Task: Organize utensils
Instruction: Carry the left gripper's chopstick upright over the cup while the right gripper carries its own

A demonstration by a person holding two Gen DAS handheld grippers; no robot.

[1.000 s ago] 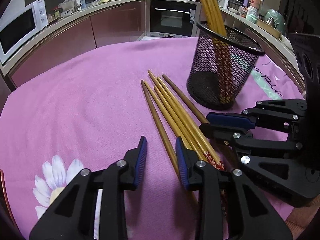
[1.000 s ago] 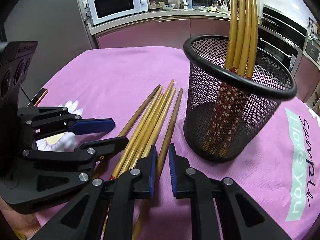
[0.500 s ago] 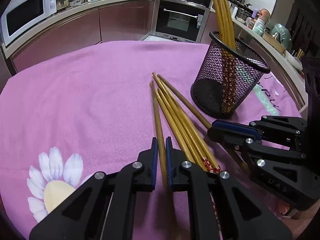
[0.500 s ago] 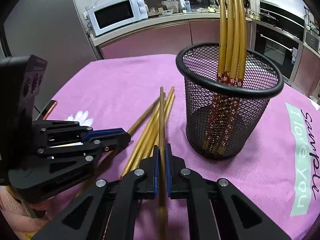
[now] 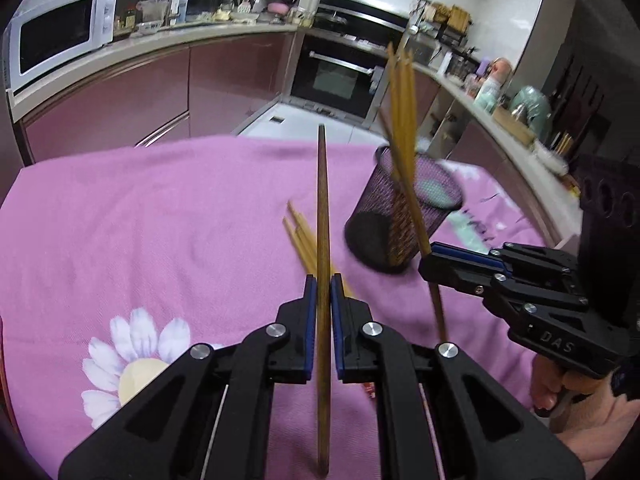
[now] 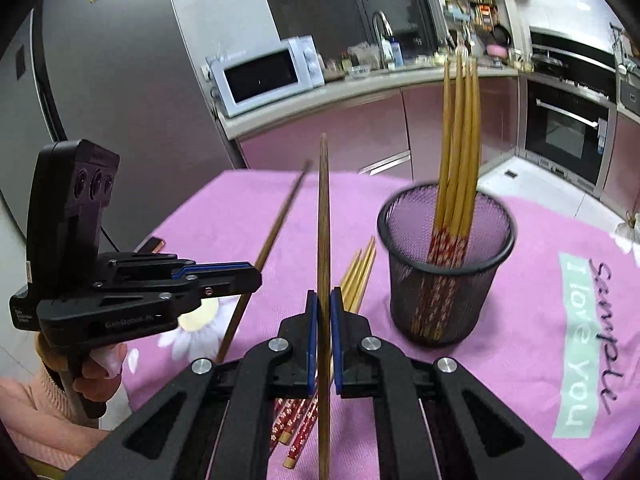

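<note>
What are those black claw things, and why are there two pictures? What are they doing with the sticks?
They are not a robot. A person holds a black pinching tool in each hand, and each tool carries its own camera looking along its two fingers. So one picture comes from the left gripper and the other from the right gripper; each also shows the other tool off to the side.

The sticks are chopsticks. Each tool has pinched one dark brown chopstick: the left one and the right one, both lifted off the table.

Below is a pink tablecloth with a daisy print. More chopsticks lie on it, and others stand in a black mesh cup.
</note>
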